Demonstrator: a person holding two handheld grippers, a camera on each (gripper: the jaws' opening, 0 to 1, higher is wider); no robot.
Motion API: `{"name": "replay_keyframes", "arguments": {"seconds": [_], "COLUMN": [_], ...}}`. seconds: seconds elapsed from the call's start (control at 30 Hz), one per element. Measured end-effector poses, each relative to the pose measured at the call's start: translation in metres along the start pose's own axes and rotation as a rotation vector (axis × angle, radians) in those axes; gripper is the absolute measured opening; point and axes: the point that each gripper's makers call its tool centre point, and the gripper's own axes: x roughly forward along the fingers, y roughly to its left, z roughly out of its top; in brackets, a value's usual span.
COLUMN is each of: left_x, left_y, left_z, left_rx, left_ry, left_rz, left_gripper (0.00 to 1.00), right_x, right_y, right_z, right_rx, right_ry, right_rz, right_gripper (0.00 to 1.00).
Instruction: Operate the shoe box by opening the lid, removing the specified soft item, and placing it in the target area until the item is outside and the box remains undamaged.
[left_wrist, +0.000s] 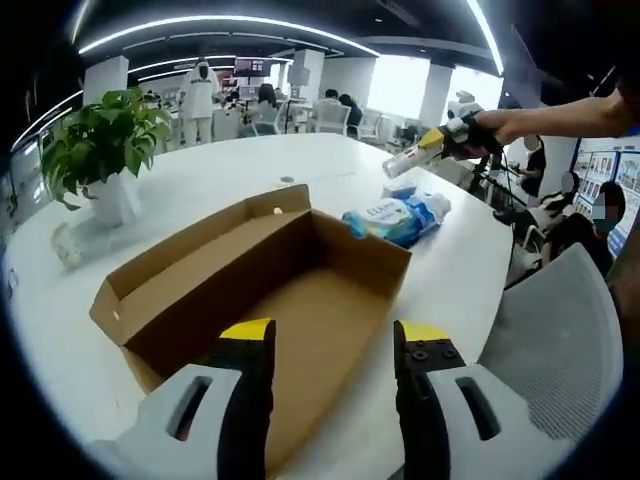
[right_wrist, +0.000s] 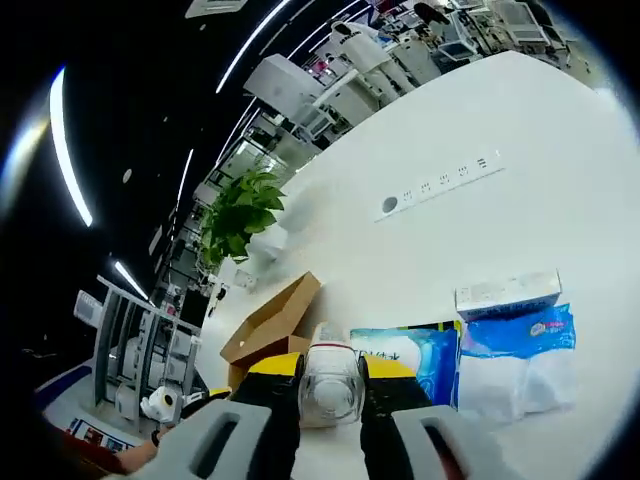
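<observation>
While box (left_wrist: 262, 290) lies open and empty mid-desk (left_wrist: 200, 175), soft packs (left_wrist: 398, 216) rest just beside it: removal judged done. Right hand-held gripper (right_wrist: 330, 372) clenched on clear bottle (right_wrist: 330, 385), aloft. Left hand-held gripper (left_wrist: 333, 335) released over box. Left: setting bottle down.
</observation>
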Motion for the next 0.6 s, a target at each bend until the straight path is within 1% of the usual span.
{"name": "replay_keyframes", "arguments": {"seconds": [0.13,0.4,0.6], "left_x": [-0.002,-0.005,-0.006], "left_y": [0.002,0.011,0.016], "left_z": [-0.003,-0.008,-0.014], "left_rx": [-0.007,-0.021,-0.032], "left_ry": [0.003,0.01,0.018], "left_rz": [0.007,0.025,0.037], "left_gripper": [0.47,0.47,0.47], "right_x": [0.007,0.019,0.029], "right_y": [-0.004,-0.018,-0.026], "right_z": [0.016,0.034,0.048], "right_rx": [-0.014,-0.087,-0.093], "right_ry": [0.0,0.036,0.046], "right_rz": [-0.013,-0.069,-0.092], "right_gripper": [0.17,0.17,0.17]}}
